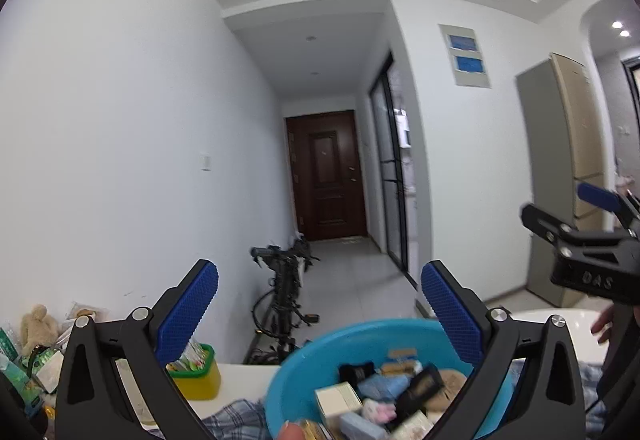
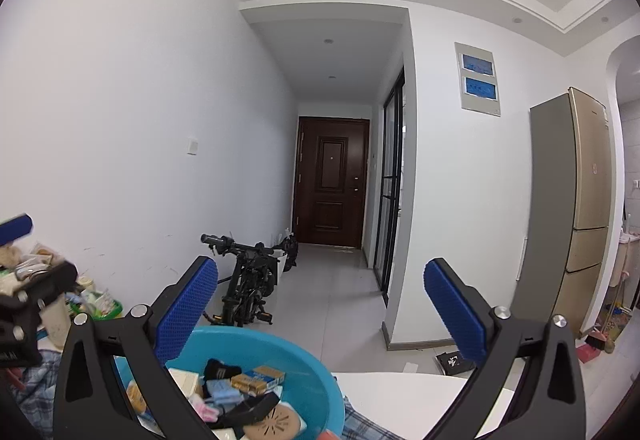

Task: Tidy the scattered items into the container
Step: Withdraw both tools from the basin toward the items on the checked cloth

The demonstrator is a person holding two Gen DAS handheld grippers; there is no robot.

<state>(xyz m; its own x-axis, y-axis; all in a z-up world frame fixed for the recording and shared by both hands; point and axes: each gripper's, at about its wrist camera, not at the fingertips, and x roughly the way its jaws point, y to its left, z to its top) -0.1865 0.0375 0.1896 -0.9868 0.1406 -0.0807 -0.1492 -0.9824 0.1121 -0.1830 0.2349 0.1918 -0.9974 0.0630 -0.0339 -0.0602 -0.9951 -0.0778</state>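
**Grippers lifted clear above a filled basin**

Left gripper [image 1: 320, 320] first: in the left wrist view its blue-padded jaws stand wide apart with nothing between them, raised and tilted up toward the hallway rather than down at the work. Below and between them sits the blue basin [image 1: 304, 356], the container for this task, already piled with small boxes, packets and a dark pouch. It rests on a plaid cloth [image 1: 232, 416]. Left of the basin stands a yellow tub [image 1: 200, 380] stuffed with sachets, and farther left a clutter of packets and a plush toy [image 1: 38, 326] against the wall; judging by the task, some of these may yet belong in the basin. Right of the basin, higher up, the right gripper [image 1: 560, 212] hangs in the air, and a person's hand [image 1: 602, 320] shows below it.

In the right wrist view the right gripper [image 2: 322, 314] is likewise spread open and empty, held above the basin [image 2: 320, 380], which lies low and to the left. Right of the basin the white table [image 2: 400, 396] is bare. At the left edge the left gripper [image 2: 24, 260] appears, blurred. Both tools seem held high to stay clear of the heaped contents, likely a pause between picks or near the end.
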